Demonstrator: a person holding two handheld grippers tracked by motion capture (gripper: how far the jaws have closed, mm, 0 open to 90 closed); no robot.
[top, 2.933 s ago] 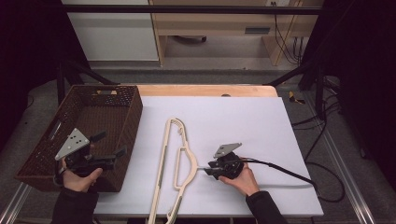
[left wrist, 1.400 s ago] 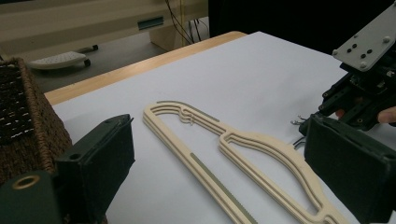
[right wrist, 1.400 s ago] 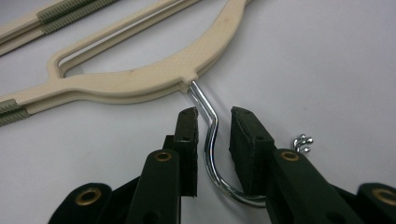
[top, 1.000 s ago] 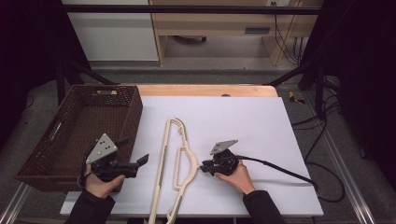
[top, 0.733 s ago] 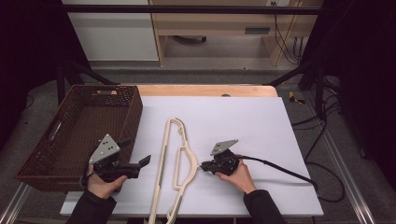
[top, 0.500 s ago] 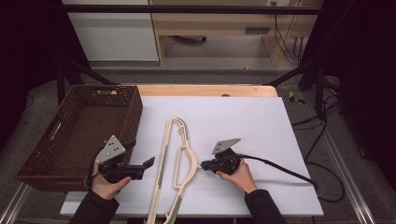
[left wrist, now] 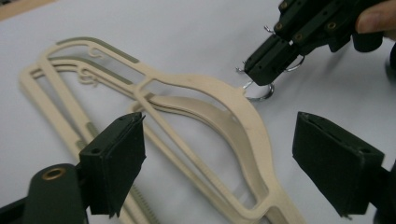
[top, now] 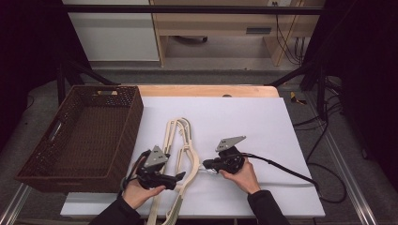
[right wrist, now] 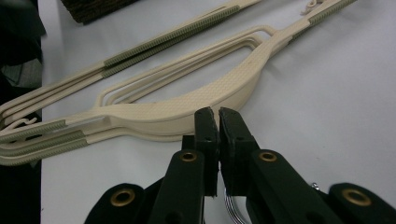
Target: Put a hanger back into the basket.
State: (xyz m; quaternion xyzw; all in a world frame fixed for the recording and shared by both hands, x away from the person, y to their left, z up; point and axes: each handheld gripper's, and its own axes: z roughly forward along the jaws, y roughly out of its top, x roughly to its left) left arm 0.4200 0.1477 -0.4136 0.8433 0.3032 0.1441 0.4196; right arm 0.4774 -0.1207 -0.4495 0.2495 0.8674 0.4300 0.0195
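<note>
Lying on the white table [top: 281, 122] are two cream hangers [top: 180, 159], stacked one on the other, their long bars running from about 12 o'clock down toward 6 o'clock in the high view. Their metal hooks [left wrist: 261, 91] point toward 3 o'clock, and the right gripper [top: 206, 165] is clamped on them: its jaws stand almost together, with the wire loop pinched between the tips, as the left gripper view shows. In the right gripper view the same closed jaws sit right against the hangers' thick shoulder, a bit of bright wire showing below them. The left gripper [top: 180, 177] hovers at about 9 o'clock of the hangers' shoulder, just beside it; its jaws have just been closing a little yet are spread wide, and the left gripper view shows the shoulder between the two pads with neither pad touching it. A brown woven basket [top: 80, 140] sits at the table's 9 o'clock edge, near the left hand [top: 136, 190]
</note>
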